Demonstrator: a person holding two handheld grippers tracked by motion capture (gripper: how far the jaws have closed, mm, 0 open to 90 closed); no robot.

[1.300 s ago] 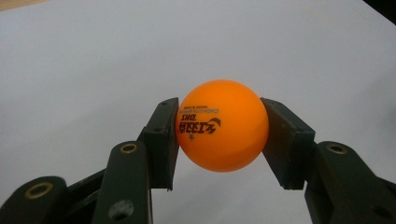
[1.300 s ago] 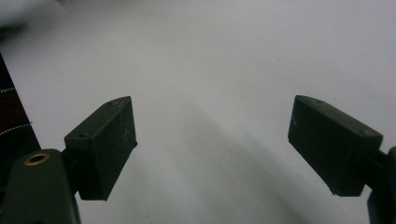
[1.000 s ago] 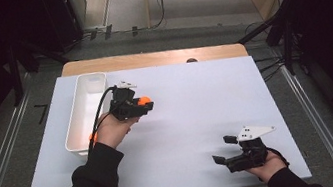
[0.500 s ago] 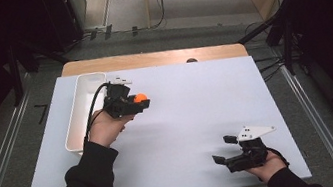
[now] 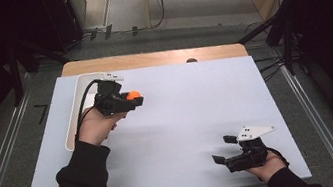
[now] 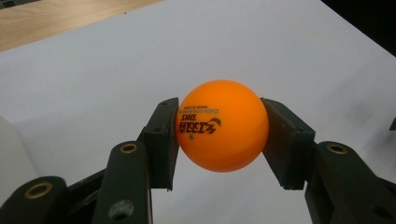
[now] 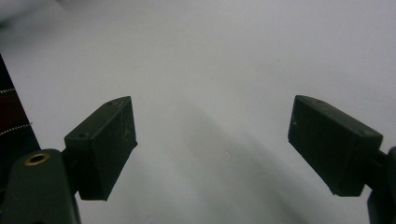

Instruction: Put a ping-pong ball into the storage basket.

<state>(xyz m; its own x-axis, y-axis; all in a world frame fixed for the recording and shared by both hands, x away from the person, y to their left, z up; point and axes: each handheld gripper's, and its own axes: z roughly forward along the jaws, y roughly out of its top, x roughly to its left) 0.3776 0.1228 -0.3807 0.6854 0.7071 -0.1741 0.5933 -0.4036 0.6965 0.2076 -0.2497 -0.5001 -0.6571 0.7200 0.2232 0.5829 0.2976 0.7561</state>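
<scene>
One ball (image 5: 134, 95), orange, upper left of centre in the high view, pinched between the left gripper's (image 5: 128, 101) jaws and held above the sheet (image 5: 191, 104). In the left gripper view the ball (image 6: 222, 125) sits mid-frame, both pads pressed on its sides, black print on it upside down and partly too small to read. The left gripper (image 6: 219, 140) is cut off by the bottom edge there.

One tray (image 5: 73, 119), white, at the left edge of the sheet; the left hand (image 5: 96, 127) and cable cover most of it, so its contents cannot be told. A white blur at the left edge of the left gripper view may be its wall, not sure.

Two grippers, two hands. Right gripper (image 5: 224, 152) lower right in the high view, low over the sheet, grey plate on top. Its jaws are spread wide with nothing between; in the right gripper view (image 7: 212, 140) just bare white sheet shows between the pads. Right hand (image 5: 267, 164) partly cut off by the bottom edge.

One table (image 5: 149, 59), wooden strip showing past the sheet's far edge. A small dark spot on that strip is too small to tell. Dark surroundings on both sides, detail lost.
</scene>
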